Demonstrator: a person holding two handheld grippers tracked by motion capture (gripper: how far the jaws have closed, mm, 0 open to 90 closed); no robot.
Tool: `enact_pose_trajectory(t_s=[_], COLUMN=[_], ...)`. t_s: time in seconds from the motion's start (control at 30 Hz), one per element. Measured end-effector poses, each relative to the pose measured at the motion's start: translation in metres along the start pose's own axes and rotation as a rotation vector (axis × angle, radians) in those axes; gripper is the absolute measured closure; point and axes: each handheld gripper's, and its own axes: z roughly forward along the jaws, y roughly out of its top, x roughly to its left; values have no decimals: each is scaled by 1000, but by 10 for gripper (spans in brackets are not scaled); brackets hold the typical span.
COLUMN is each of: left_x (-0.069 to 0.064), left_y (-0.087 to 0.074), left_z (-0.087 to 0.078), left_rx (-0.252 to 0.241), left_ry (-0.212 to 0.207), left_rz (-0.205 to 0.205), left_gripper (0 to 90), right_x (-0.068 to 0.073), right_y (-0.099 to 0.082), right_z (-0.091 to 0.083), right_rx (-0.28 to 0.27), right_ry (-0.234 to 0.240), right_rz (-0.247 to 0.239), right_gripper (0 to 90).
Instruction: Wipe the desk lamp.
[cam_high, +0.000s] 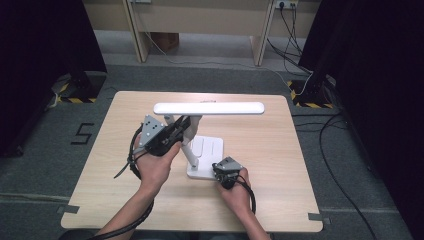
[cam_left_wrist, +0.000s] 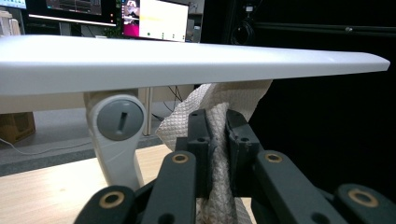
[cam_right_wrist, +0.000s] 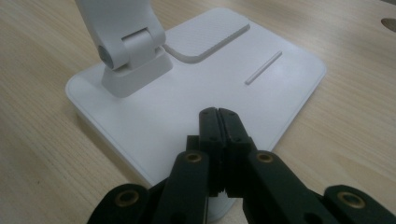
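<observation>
Left tongs (cam_left_wrist: 217, 135): clamped on a cloth (cam_left_wrist: 219, 100) under the lamp head (cam_left_wrist: 187, 60).
Right tongs (cam_right_wrist: 219, 128): together, pressing the lamp base (cam_right_wrist: 196, 93).

Floor: grey carpet (cam_high: 210, 75) all round the table.
Table: light wood top (cam_high: 280, 150), rounded corners, grey tape (cam_high: 70, 209) at both near corners.
Floor mark: a black "5" (cam_high: 82, 133) left of the table.
Far side: a pale wooden desk (cam_high: 200, 20) with a cardboard box (cam_high: 165, 41) under it.
Sides: black curtains (cam_high: 45, 50) left and right, stands on yellow-black striped tape (cam_high: 75, 99).
Cables: black leads (cam_high: 340, 150) across the right floor, socket (cam_high: 286, 4) on the far wall.
Screens: lit monitors (cam_left_wrist: 154, 19) in the left gripper view.
</observation>
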Motion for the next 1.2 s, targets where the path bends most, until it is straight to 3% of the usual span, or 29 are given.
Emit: enact_pose_trajectory(t_s=[1.2], left_x=[3], left_y=[4], left_z=[-17], left_rx=[-29], left_ry=[11], left_rz=[-5], left_gripper=[817], right_x=[0], right_y=[0], right_z=[0], right_rx=[-3], right_ry=[-2], right_rz=[-1], right_gripper=[896])
